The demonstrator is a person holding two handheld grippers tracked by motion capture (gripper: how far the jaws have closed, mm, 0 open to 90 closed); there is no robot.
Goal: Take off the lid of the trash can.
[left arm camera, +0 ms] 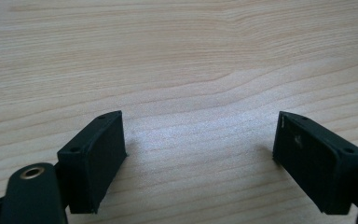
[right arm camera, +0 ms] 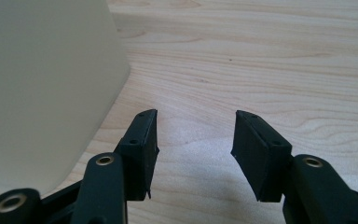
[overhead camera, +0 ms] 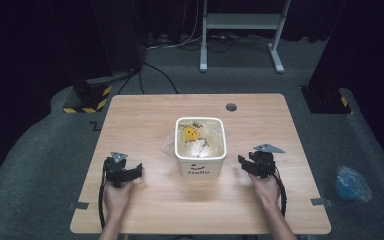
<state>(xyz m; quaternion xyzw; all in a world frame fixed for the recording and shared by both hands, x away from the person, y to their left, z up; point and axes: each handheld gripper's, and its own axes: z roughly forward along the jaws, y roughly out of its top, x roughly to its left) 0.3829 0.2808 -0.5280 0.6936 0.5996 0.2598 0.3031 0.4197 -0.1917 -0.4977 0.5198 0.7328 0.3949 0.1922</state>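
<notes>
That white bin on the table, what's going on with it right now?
A person holds a gripper in each hand, one on either side of the white bin, which stands mid-table with crumpled rubbish inside. The left gripper and right gripper are both open over bare wood, gripping nothing. The bin is untouched.

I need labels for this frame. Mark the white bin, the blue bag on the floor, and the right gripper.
white bin (overhead camera: 200, 167), high view, on its front wall.
blue bag (overhead camera: 352, 183), high view, on its crumpled middle.
right gripper (right arm camera: 195, 154), right gripper view, midway between its open fingers.
</notes>
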